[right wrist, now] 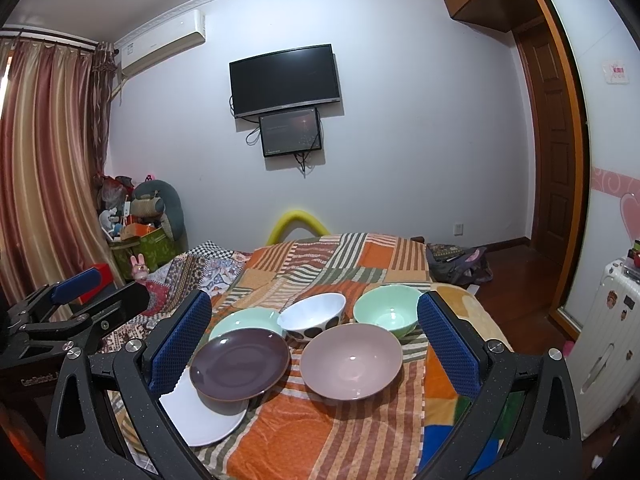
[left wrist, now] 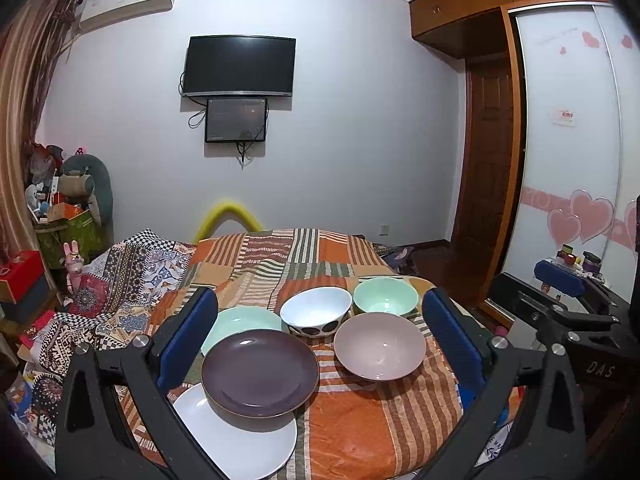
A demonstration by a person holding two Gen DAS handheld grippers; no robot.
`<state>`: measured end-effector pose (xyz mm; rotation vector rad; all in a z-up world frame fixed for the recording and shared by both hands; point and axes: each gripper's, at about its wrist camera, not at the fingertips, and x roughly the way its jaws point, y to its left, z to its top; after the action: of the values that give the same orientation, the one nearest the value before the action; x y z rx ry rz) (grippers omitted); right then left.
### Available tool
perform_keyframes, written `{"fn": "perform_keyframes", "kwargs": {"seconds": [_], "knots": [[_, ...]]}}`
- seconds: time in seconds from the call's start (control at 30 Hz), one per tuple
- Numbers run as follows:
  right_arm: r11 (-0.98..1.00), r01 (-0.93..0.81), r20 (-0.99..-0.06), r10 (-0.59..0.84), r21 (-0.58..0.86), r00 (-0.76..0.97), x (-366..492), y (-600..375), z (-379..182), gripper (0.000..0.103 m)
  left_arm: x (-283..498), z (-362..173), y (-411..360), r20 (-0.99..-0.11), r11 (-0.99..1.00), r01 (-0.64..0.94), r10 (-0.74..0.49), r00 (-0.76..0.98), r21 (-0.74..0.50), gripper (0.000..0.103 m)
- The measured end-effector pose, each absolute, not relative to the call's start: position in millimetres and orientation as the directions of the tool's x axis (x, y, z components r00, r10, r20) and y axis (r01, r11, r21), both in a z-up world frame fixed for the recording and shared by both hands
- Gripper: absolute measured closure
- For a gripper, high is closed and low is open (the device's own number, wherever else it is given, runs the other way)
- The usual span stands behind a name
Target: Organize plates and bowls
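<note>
On the striped blanket, a dark purple plate (left wrist: 260,372) (right wrist: 240,364) rests partly on a white plate (left wrist: 240,436) (right wrist: 200,412), and its far edge overlaps a mint plate (left wrist: 244,322) (right wrist: 244,320). Behind them stands a white bowl with black dots (left wrist: 316,310) (right wrist: 312,314). A mint bowl (left wrist: 384,298) (right wrist: 386,312) and a mauve bowl (left wrist: 380,346) (right wrist: 352,360) sit to the right. My left gripper (left wrist: 320,300) (right wrist: 100,292) hovers open before the dishes, holding nothing. My right gripper (right wrist: 316,304) (left wrist: 536,280) is likewise open and empty, beside it.
The striped orange blanket (left wrist: 360,432) covers a bed, with a patterned quilt (left wrist: 120,280) on its left. A white suitcase (right wrist: 608,340) and wooden floor lie to the right. A TV (left wrist: 240,66) hangs on the far wall. Boxes and toys (left wrist: 68,216) crowd the left corner.
</note>
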<state>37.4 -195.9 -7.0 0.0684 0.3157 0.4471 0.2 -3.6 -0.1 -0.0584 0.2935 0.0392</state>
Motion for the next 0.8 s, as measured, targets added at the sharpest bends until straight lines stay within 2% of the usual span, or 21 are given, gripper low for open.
{"fn": "perform_keyframes", "kwargs": {"seconds": [0.8], "knots": [[0.901, -0.409, -0.292, 0.434, 0.145, 0.852, 35.3, -199.2, -8.2, 0.000, 4.8, -3.6, -1.8, -0.309, 0.995, -0.065, 0.040, 0.950, -0.071, 0.000]]}}
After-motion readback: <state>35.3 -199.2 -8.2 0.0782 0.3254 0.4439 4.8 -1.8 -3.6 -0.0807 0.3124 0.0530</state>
